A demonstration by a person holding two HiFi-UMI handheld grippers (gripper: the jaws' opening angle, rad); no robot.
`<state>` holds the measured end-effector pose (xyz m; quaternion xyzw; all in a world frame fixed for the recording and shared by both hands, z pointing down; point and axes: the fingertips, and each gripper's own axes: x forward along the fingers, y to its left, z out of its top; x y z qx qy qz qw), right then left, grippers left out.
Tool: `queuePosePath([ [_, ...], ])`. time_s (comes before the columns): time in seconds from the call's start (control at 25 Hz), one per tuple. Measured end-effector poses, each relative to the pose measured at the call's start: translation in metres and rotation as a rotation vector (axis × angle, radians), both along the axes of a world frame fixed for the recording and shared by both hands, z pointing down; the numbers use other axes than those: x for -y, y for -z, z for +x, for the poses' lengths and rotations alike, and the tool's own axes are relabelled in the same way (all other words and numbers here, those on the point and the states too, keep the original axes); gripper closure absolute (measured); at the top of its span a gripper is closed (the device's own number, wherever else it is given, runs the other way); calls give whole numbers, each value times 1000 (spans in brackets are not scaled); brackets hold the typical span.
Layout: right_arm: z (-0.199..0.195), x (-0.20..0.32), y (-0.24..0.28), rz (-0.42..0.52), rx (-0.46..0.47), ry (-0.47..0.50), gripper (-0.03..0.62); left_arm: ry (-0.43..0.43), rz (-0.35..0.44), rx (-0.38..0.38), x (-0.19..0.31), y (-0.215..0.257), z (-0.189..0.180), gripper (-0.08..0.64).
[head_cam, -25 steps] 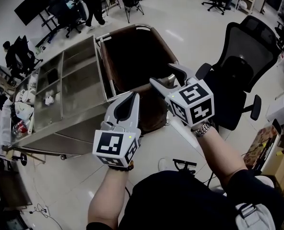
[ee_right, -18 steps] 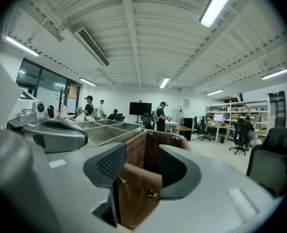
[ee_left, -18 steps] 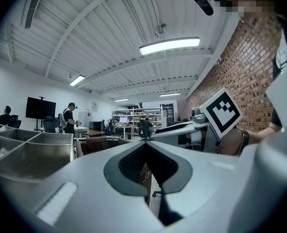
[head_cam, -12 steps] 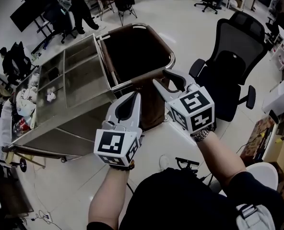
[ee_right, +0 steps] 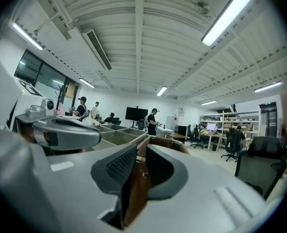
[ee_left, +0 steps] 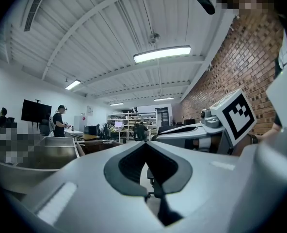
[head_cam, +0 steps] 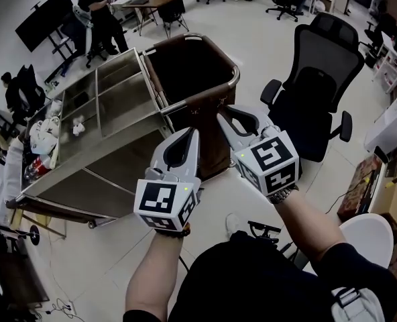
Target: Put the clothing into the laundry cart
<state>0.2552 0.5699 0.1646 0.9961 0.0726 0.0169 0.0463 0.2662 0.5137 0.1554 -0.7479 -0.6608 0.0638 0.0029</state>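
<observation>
Here, you hold two grippers out level, side by side; the left gripper (head_cam: 190, 134) is pressed together and empty; the right gripper (head_cam: 222, 115) has just been closing to an empty slit; one brown laundry cart (head_cam: 233, 71) stands just ahead, open-topped, lengthwise away from you.

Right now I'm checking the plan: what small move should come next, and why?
Probably swing the left tongs toward the white heap at the steel table's left end: they're shut on nothing, beside the laundry cart, far from any clothing.
</observation>
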Motion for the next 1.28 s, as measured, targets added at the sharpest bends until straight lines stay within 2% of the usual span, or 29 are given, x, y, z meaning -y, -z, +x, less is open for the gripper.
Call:
queuePosePath([
  [0.32, -36, 39, 3, -14, -55, -34, 591, -21, -26, -9, 33, 8, -29, 558],
  [0.68, -53, 78, 3, -41, -83, -31, 592, -30, -38, -14, 58, 6, -49, 558],
  [1.28, -60, 98, 10, -62, -84, -27, 592, -29, -34, -29, 73, 11, -57, 558],
])
